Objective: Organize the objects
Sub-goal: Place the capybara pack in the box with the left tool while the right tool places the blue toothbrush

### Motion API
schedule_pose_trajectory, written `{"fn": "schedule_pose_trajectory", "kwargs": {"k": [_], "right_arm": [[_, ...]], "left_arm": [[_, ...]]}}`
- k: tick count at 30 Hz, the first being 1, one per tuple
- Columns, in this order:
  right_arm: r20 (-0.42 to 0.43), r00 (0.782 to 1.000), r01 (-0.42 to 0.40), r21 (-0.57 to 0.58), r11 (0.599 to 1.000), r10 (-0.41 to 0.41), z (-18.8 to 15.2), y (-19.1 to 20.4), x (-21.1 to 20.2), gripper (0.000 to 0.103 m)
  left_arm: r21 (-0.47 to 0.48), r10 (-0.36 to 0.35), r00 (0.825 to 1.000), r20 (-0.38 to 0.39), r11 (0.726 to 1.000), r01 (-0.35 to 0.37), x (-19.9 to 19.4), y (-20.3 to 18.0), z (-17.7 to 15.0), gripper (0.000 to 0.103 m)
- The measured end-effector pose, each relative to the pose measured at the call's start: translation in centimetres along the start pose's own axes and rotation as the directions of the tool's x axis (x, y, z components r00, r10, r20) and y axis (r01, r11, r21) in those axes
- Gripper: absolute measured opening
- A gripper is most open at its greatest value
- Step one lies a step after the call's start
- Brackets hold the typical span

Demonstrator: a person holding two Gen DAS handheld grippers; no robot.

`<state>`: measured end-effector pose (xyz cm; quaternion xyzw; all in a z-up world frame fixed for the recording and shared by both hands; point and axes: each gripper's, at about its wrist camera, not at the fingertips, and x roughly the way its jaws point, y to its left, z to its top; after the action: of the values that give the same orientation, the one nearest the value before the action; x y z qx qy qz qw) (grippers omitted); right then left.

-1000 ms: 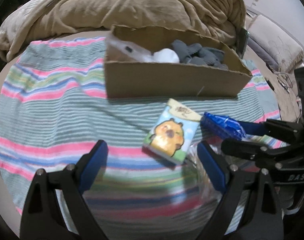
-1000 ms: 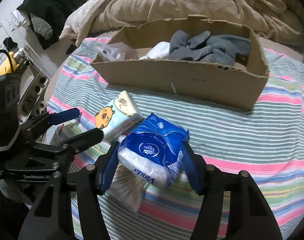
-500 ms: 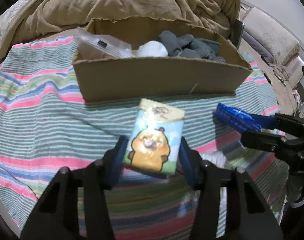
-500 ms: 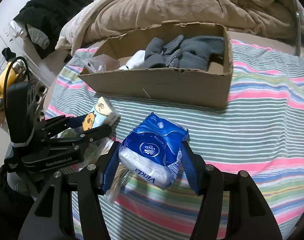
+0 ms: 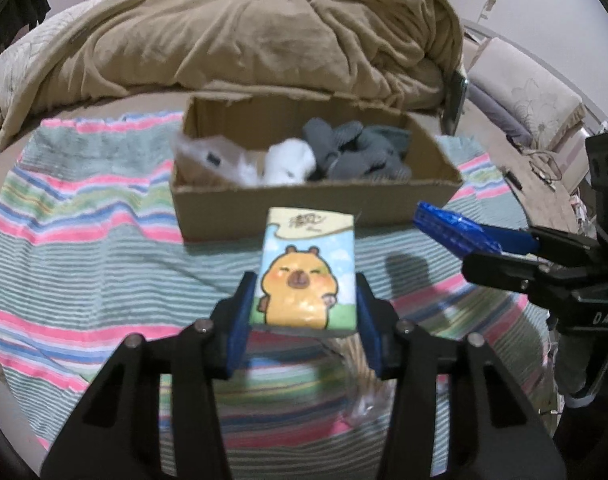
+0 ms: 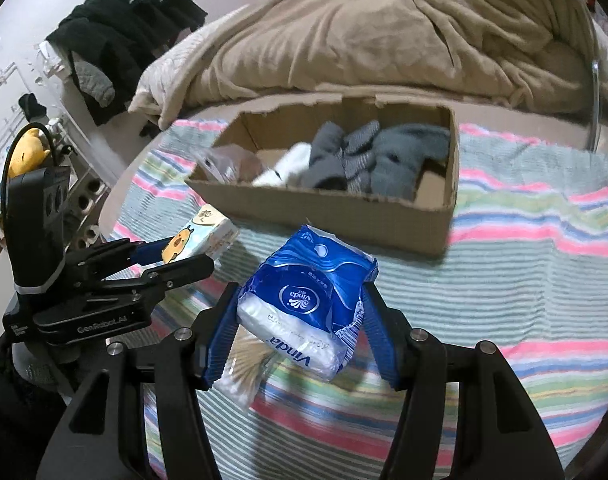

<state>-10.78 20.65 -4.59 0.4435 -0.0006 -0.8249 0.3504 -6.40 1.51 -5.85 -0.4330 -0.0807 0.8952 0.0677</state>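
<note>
Two packs up at once: our left gripper [image 5: 302,312] pinches the capybara tissue pack [image 5: 306,276], our right gripper [image 6: 300,332] squeezes the blue Vinda pack [image 6: 308,300], both short of the cardboard box [image 6: 328,208]. Soft, light, crinkly; side grips look best.

The left tool [image 5: 304,312] squeezes the bear tissue pack [image 5: 306,268]. The right tool [image 6: 300,332] squeezes the blue tissue pack [image 6: 308,296], both near the box [image 5: 316,204].
</note>
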Motion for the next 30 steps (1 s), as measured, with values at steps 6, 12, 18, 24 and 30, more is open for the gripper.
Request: {"fn": "schedule_pose_trajectory", "kwargs": {"k": [6,12,18,24,30], "right_arm": [[0.054,0.999,0.010,-0.033,0.999,-0.009,2.0,0.2,-1.3,0.062],[0.088,0.996,0.016,-0.047,0.999,-0.011,4.2,-0.7,-1.4,0.062],[0.115,0.991,0.078,-0.066,0.995,-0.070,5.8,-1.9,-0.6,0.062],[0.113,0.987,0.119,-0.071,0.990,-0.111,6.9,-3.3,1.6,0.062],[0.099,0.989,0.117,-0.053,0.992,-0.111,7.3,-4.8,3.3,0.062]], "left_arm": [[0.004,-0.012,0.999,0.044,1.000,0.012,-1.4,-0.5,1.6,0.048],[0.019,0.002,0.996,0.086,1.000,-0.004,-1.8,-0.7,3.7,0.048],[0.017,0.006,0.995,0.104,1.000,-0.008,-0.9,-0.7,5.5,0.048],[-0.005,0.013,0.995,0.094,1.000,-0.013,1.4,-0.2,6.8,0.048],[-0.024,0.029,0.997,0.076,0.999,-0.027,4.0,0.6,8.0,0.048]]}}
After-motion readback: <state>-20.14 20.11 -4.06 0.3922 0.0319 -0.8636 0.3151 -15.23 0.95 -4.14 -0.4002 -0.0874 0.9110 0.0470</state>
